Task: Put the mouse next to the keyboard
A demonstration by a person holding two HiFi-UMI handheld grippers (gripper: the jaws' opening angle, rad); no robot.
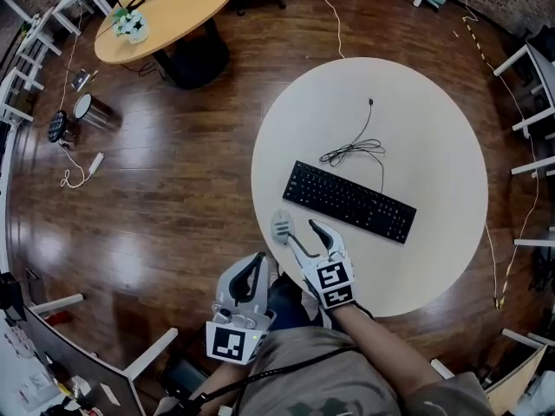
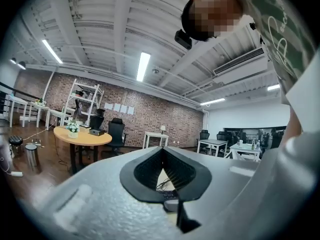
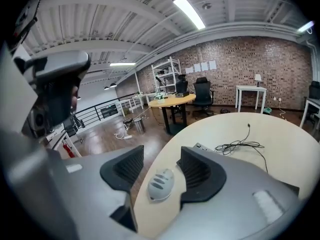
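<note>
Most of keyboard (image 3: 201,147) hidden behind right gripper (image 3: 161,163); mouse (image 3: 160,184) between parted jaws.

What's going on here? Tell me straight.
A person works at a round table with a two-jaw tool in each hand. The right tool has its jaws open around the mouse. The pads don't press on the mouse, which sits on the table close to the left end of the keyboard without touching it. The left tool is shut and empty, off the table's edge.
</note>
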